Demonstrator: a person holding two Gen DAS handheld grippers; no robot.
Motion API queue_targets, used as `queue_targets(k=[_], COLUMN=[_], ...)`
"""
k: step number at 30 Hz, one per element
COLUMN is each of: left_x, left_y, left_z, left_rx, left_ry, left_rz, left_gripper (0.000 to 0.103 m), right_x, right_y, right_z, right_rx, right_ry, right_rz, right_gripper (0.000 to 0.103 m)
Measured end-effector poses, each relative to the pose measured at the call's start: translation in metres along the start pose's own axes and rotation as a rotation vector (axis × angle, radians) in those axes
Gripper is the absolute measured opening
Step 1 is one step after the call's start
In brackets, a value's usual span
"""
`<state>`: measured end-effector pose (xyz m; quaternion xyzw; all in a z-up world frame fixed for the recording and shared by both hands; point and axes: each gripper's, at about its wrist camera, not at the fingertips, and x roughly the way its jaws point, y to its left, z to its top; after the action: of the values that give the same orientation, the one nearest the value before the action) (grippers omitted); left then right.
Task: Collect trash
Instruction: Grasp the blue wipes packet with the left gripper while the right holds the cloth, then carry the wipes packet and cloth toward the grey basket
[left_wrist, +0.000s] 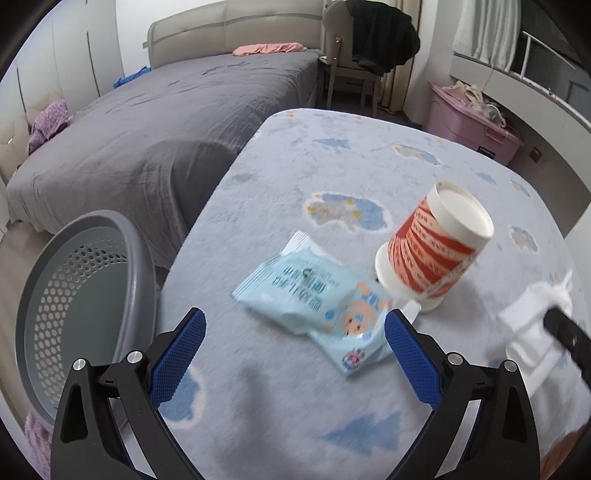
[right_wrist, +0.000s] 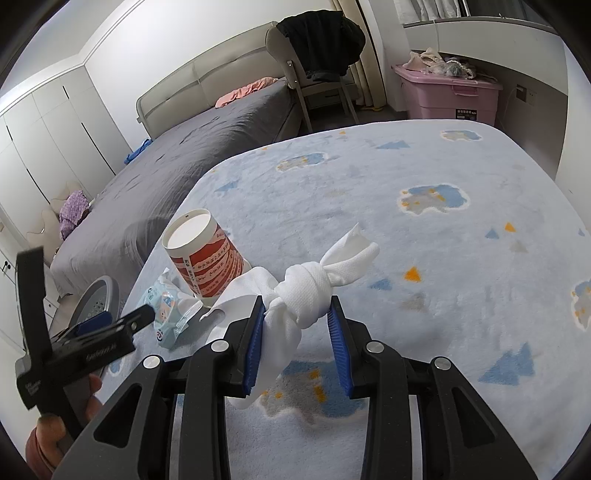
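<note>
1. Left tongs (left_wrist: 295, 332): jaws spread wide, nothing between them, tilted downward.
2. Right tongs (right_wrist: 297, 310): jaws pinched on a knotted tissue (right_wrist: 306, 291), tilted downward.
3. A hand (right_wrist: 55, 432) grips the left tongs' handle.

Home bedroom: grey-sheeted bed (left_wrist: 155, 122) w/ padded headboard, wardrobe doors (right_wrist: 55, 129) left of bed, chair (right_wrist: 314, 62) w/ clothes and pink storage bin (right_wrist: 447, 96) right of bed.

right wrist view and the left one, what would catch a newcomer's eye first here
In the right wrist view, the knotted white tissue stands out, pinched in the right hand-held gripper above the pale blue cloud-print cover. In the left wrist view, the red-and-white paper cup stands upside down beside a light blue snack wrapper, ahead of the open left hand-held gripper. A grey perforated bin sits at the left.
</note>
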<state>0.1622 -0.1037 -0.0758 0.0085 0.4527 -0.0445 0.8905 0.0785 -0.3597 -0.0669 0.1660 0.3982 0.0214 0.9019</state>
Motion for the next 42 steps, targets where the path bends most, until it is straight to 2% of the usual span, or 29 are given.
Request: queue_targets(k=[11, 15, 25, 31, 34, 36, 38, 42], left_x=[0.021, 0.033, 0.048, 0.059, 0.061, 0.06, 0.059, 0.052], left_y=[0.014, 0.018, 0.02, 0.023, 0.02, 0.018, 0.016, 0.012], left_z=[0.022, 0.027, 0.031, 0.03, 0.031, 0.03, 0.029, 0.027], left_rx=[-0.226, -0.3, -0.354, -0.391, -0.378, -0.368, -0.356, -0.312], left_ry=[0.082, 0.134, 0.199, 0.249, 0.242, 0.236, 0.229, 0.212], left_rz=[-0.012, -0.027, 0.006, -0.003, 0.012, 0.019, 0.026, -0.002], left_gripper=[0.096, 0.096, 0.096, 0.096, 0.095, 0.094, 0.088, 0.067], right_x=[-0.002, -0.005, -0.01, -0.014, -0.016, -0.017, -0.017, -0.017], right_y=[-0.003, -0.006, -0.008, -0.009, -0.01, -0.011, -0.011, -0.011], right_z=[0.002, 0.003, 0.004, 0.005, 0.005, 0.006, 0.006, 0.006], right_rx=[0.007, 0.013, 0.021, 0.027, 0.03, 0.031, 0.031, 0.03], right_ry=[-0.005, -0.011, -0.018, -0.027, -0.032, -0.033, -0.033, -0.033], right_rz=[0.016, 0.022, 0.038, 0.043, 0.042, 0.041, 0.042, 0.042], right_gripper=[0.032, 0.032, 0.032, 0.032, 0.032, 0.032, 0.032, 0.032])
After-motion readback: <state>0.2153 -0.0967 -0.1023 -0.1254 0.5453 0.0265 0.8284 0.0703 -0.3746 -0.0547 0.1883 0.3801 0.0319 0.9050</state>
